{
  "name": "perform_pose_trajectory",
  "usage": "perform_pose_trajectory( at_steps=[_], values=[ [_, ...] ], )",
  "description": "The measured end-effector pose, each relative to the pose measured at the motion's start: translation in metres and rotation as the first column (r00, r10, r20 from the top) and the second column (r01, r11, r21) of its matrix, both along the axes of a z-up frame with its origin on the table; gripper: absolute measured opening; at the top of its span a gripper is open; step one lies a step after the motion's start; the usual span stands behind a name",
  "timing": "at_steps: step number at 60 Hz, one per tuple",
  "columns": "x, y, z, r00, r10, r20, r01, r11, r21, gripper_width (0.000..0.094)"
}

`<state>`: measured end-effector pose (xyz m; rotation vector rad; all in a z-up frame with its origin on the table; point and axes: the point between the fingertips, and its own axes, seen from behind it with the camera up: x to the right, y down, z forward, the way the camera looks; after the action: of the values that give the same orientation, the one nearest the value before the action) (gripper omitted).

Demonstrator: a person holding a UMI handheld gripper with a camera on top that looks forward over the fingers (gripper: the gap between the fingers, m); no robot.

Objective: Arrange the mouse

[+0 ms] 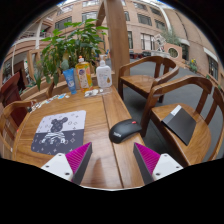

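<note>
Hovering spread and empty, the tongs point(112, 160) face the dark mouse point(125, 129) lying on the table point(100, 110) just ahead; probably light, rigid, slick-shelled, best pinched across its flanks.

no legible txt, bottles point(88, 74) upper centre, labels unreadable, mousepad point(58, 132) lower left, cartoon fig only, no words

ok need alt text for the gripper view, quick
A dark computer mouse lies on a wooden table just ahead of the open claw, beside a mouse pad printed with a cartoon figure. Bottles and a plant stand beyond.
</note>
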<state>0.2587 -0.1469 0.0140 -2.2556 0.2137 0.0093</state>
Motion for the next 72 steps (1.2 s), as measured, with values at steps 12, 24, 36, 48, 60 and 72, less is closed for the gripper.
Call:
perform_pose_trajectory(
  at_steps=[12,24,36,48,60,72],
  values=[
    [0.012,0.039,-0.018,0.999,-0.022,-0.039,0.022,1.000,-0.019,0.0852],
    [0.017,0.083,-0.019,0.999,-0.044,-0.003,0.044,0.999,-0.006,0.0842],
    [0.035,0.110,-0.025,0.990,-0.078,0.119,0.081,0.996,-0.028,0.0520],
    [0.032,0.117,-0.026,0.989,-0.068,0.129,0.070,0.998,-0.007,0.0402],
    [0.033,0.119,-0.015,0.989,-0.074,0.131,0.075,0.997,0.000,0.0351],
    [0.028,0.142,0.118,0.978,-0.115,0.172,0.070,0.967,0.245,0.0351]
  ],
)
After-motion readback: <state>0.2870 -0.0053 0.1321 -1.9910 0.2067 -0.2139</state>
